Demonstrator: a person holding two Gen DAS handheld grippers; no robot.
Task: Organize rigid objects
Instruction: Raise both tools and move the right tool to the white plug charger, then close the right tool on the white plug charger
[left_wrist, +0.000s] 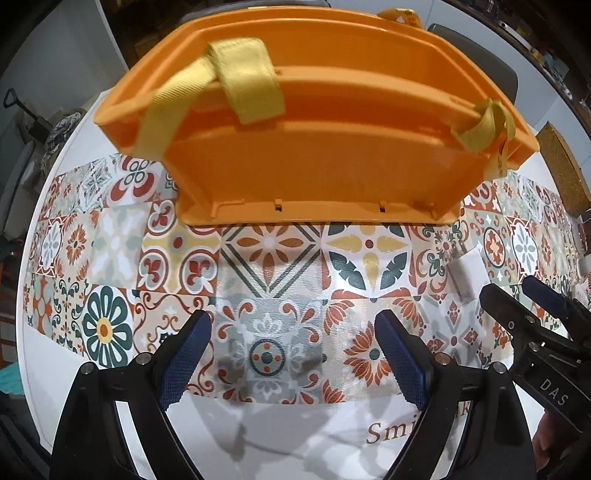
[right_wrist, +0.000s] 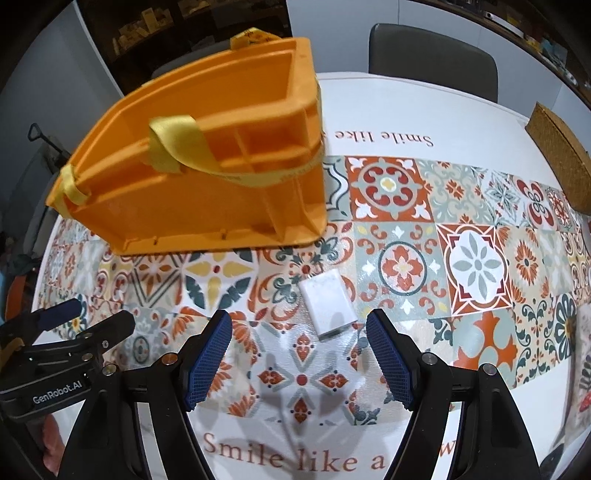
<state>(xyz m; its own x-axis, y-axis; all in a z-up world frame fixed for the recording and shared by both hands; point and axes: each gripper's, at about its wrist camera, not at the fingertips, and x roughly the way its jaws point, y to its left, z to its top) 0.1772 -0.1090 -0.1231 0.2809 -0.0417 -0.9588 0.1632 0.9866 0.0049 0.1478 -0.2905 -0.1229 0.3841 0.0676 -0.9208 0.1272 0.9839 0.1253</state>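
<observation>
An orange plastic caddy (left_wrist: 314, 147) with yellow fabric straps (left_wrist: 247, 77) stands on the tiled tablecloth, straight ahead of my left gripper (left_wrist: 291, 325), which is open and empty. In the right wrist view the caddy (right_wrist: 207, 177) is at upper left. A small white rectangular box (right_wrist: 328, 306) lies flat on the cloth just ahead of my right gripper (right_wrist: 299, 328), which is open and empty. The box also shows faintly in the left wrist view (left_wrist: 465, 273). The right gripper (left_wrist: 524, 295) appears at the right of the left wrist view, and the left gripper (right_wrist: 92, 314) at the left of the right wrist view.
The round white table (right_wrist: 406, 107) carries a patterned tile cloth (right_wrist: 472, 258). A woven cork-coloured mat (right_wrist: 557, 155) lies at the far right edge. A grey chair (right_wrist: 432, 55) stands behind the table. Some patterned item (right_wrist: 583, 350) sits at the right edge.
</observation>
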